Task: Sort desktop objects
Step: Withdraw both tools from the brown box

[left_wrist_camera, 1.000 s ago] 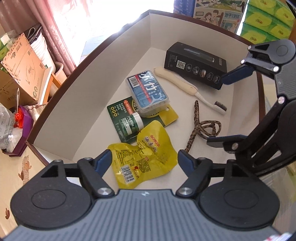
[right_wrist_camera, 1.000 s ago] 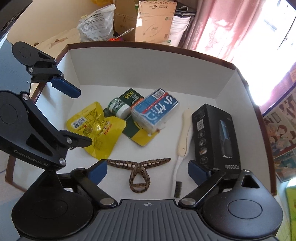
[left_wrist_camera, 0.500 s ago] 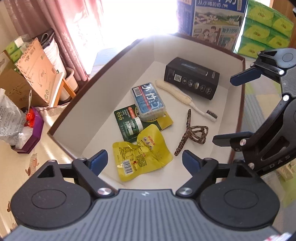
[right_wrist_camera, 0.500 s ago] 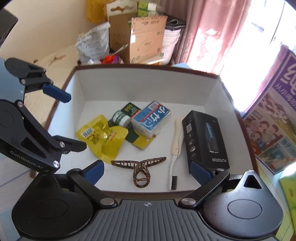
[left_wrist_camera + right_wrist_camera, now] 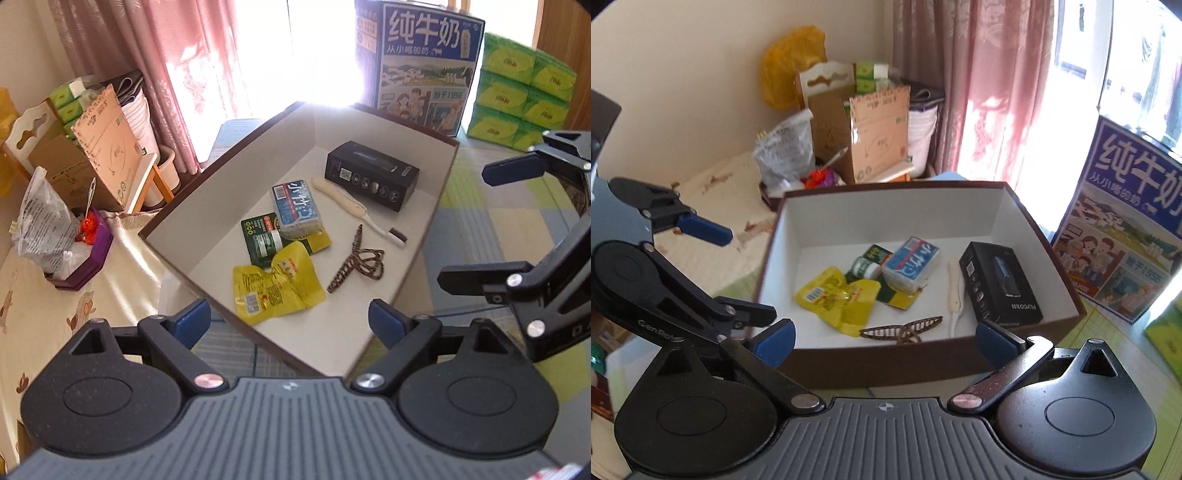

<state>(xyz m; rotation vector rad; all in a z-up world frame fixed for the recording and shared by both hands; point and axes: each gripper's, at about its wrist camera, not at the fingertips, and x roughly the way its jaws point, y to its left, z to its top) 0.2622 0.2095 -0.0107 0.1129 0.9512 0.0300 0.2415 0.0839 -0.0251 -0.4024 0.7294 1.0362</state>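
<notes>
Left wrist view | left claw opening, nothing held | right claw opening, nothing held | brown-rimmed white cardboard box seen below both

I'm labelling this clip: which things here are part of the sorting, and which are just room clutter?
Sorting:
box
yellow pouch
blue pack
green card
hair clip
toothbrush
black carton

Clutter:
milk carton
green tissue packs
cardboard box
</notes>
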